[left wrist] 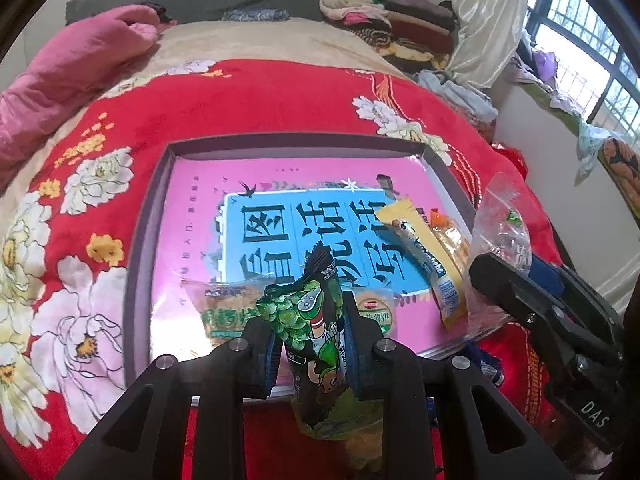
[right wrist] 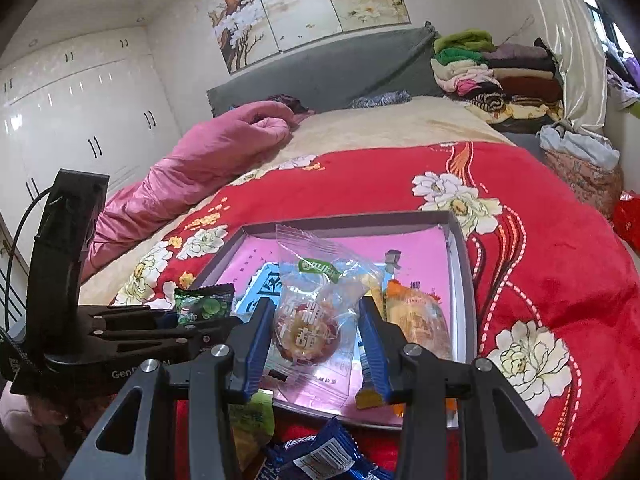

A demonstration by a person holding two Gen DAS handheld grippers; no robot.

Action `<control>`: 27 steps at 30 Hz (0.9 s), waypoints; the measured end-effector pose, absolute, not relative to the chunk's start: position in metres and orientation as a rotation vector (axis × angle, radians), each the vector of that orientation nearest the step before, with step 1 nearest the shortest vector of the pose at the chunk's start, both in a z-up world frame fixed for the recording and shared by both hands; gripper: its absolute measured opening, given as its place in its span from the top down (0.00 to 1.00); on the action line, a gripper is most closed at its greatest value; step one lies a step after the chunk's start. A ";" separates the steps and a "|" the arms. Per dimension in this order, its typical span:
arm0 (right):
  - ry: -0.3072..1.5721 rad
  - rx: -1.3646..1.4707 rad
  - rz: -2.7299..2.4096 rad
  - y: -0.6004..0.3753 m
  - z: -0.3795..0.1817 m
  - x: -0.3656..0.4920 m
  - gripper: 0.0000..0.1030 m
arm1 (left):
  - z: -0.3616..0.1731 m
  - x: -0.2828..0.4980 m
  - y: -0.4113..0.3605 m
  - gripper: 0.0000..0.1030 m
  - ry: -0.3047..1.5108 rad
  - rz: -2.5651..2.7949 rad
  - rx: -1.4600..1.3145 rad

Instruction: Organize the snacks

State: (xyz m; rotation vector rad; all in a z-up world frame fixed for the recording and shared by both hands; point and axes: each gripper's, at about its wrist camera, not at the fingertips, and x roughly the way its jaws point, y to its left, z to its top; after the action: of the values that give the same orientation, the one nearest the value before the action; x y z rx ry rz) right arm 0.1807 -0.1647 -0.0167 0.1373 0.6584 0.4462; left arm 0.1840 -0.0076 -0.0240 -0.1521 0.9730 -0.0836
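Midway through sorting: left hand-held gripper clamps a green pea snack packet and right hand-held gripper pinches a clear-wrapped pastry above the part-filled gray tray, blue packets still on the bed.

A green-and-black pea snack packet stands upright, pinched at its middle, over the near edge of a shallow grey tray lined with a pink and blue printed sheet. A clear-wrapped round pastry hangs above the tray's near right part. Inside lie a yellow stick packet, an orange-wrapped cake and a green-labelled biscuit pack. Blue packets lie just outside the near rim.
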 end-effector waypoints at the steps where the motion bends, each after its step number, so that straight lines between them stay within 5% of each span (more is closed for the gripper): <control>1: 0.662 0.133 0.443 -0.164 -0.018 0.181 0.58 | -0.025 0.185 -0.008 0.74 0.974 -0.086 -0.151; 27: 0.789 0.046 0.407 -0.152 -0.051 0.192 0.58 | -0.043 0.188 -0.015 0.74 1.013 -0.050 -0.091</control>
State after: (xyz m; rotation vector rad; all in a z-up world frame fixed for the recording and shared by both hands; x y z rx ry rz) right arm 0.1918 -0.1516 -0.0513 0.0460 0.7895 0.4071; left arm 0.1881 -0.0152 -0.0431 -0.0906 1.0133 -0.0504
